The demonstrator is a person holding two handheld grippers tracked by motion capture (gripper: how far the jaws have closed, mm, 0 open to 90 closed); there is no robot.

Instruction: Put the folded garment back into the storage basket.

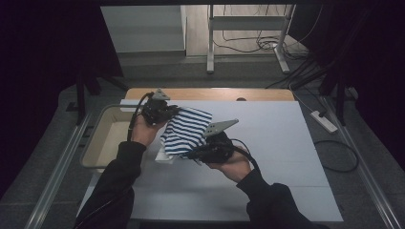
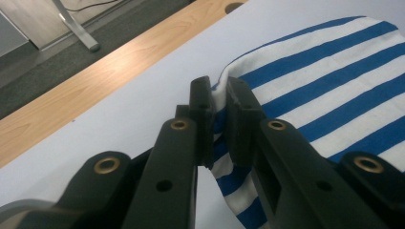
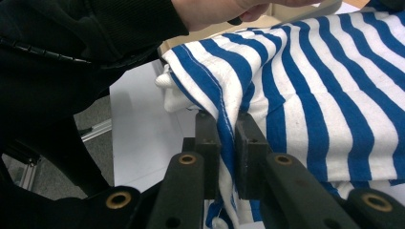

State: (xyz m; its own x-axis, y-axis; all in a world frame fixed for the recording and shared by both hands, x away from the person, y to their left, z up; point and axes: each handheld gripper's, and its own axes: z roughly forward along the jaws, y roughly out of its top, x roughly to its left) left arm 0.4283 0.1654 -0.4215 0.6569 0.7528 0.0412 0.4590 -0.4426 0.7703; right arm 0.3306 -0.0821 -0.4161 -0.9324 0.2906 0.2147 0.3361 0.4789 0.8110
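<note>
A blue-and-white striped cloth (image 1: pixel 186 131) hangs stretched between my two grippers above the white table cover (image 1: pixel 267 143). My left gripper (image 1: pixel 167 112) is shut on the cloth's far edge; in the left gripper view its jaws pinch the striped cloth (image 2: pixel 325 86) at the hem, gripper (image 2: pixel 218 119). My right gripper (image 1: pixel 196 153) is shut on the near edge; in the right gripper view the striped cloth (image 3: pixel 310 86) is clamped in a fold between the jaws, gripper (image 3: pixel 226 152). Part of the cloth droops onto the table below.
A shallow beige bin (image 1: pixel 102 138) stands off the table's left edge, under my left forearm. A wooden strip (image 1: pixel 210 94) runs along the table's far side. Cables and a power strip (image 1: pixel 324 121) lie on the floor at right.
</note>
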